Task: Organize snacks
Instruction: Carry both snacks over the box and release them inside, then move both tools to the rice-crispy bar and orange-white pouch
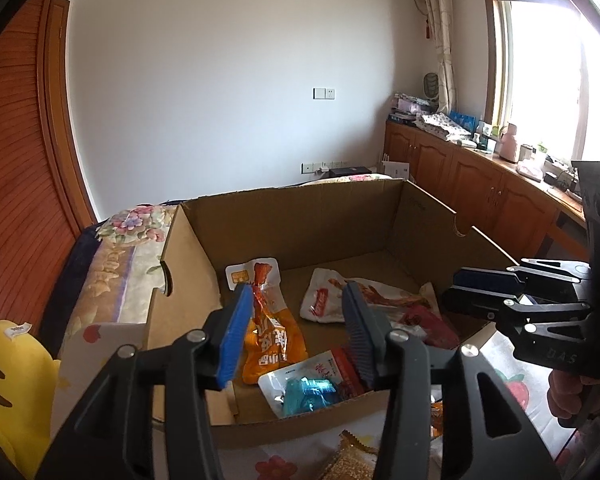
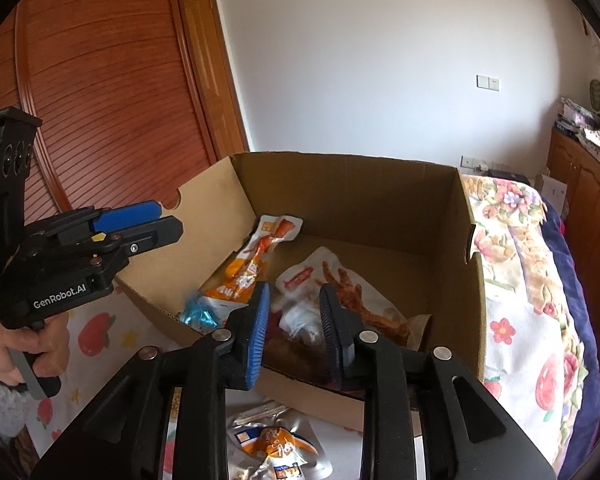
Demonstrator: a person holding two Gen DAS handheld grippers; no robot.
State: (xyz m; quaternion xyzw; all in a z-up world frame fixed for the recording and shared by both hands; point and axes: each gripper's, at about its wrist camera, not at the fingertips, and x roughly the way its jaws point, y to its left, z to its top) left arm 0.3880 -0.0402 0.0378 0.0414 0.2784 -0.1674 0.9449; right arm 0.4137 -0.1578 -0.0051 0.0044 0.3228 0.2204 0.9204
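Inside the open brown cardboard box (image 1: 340,216) on the flowered bed: an orange foil snack pouch (image 1: 272,336) against the box's left wall, a white chicken-feet packet (image 2: 340,280) mid-floor, a blue-printed sachet (image 1: 308,394) by the near wall. More loose packets (image 2: 276,448) outside, just before the box's near wall. Light, soft, slippery film — probably best pinched at a flat sealed edge. Left tool (image 1: 296,336) gaping wide over the box, empty. Right tool (image 2: 294,328) moderately parted, holding nothing, poised above the near wall.
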